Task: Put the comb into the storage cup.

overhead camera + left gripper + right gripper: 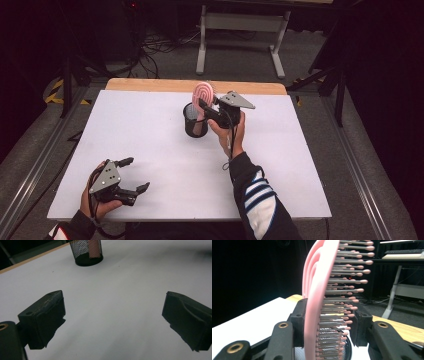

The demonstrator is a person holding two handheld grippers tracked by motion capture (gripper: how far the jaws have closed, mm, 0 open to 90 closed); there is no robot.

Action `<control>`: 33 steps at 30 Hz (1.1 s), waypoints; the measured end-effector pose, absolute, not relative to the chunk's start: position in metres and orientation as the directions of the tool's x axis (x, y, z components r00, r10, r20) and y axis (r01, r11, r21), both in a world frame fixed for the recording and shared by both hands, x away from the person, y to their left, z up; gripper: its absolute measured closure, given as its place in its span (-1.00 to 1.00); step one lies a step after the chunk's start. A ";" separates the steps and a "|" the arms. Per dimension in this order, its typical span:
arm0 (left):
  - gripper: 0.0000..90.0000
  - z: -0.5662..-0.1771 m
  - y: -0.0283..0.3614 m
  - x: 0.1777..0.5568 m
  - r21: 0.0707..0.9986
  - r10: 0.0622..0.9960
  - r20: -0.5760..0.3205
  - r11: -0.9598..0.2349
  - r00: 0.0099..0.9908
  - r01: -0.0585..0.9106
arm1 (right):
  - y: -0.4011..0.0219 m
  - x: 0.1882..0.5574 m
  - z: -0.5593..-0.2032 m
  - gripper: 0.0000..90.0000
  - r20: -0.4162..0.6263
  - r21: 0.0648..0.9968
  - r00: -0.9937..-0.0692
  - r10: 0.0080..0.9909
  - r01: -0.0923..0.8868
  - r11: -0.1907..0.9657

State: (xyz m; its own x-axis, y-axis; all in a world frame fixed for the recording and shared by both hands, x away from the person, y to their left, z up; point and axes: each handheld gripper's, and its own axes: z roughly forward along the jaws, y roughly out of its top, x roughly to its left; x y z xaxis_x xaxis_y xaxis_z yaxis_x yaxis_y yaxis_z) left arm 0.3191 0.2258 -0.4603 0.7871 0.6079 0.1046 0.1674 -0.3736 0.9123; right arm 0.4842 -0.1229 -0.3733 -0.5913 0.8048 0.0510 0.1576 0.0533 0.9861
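Your right gripper (204, 106) pinches the pink hairbrush (203, 91) upright, handle down in the mesh cup (195, 122) near the table's (150, 125) far edge. Keep it vertical and centred before releasing. Your left gripper (134, 175) rests spread and empty near the front-left corner.

High view overhead, facing forward; gripper views low; all share mesh cup (195, 121).

A mesh cup (195, 121) is set near the bench's (150, 130) far middle, a hairbrush (203, 93) stood in it, the left hand-held gripper (134, 175) placed near the front-left corner.
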 end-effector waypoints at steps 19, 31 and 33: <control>-0.88 -0.460 0.225 0.319 0.913 0.606 0.104 -0.373 0.789 0.167 | -0.129 0.485 -0.372 0.28 -0.004 0.983 -0.565 0.825 0.151 0.108; -0.88 -0.460 0.225 0.319 0.912 0.607 0.110 -0.377 0.787 0.163 | -0.133 0.481 -0.368 0.17 -0.035 0.984 -0.547 0.836 0.127 0.124; -0.88 -0.459 0.225 0.319 0.912 0.607 0.109 -0.376 0.787 0.163 | -0.133 0.481 -0.367 0.16 -0.047 0.984 -0.545 0.837 0.121 0.134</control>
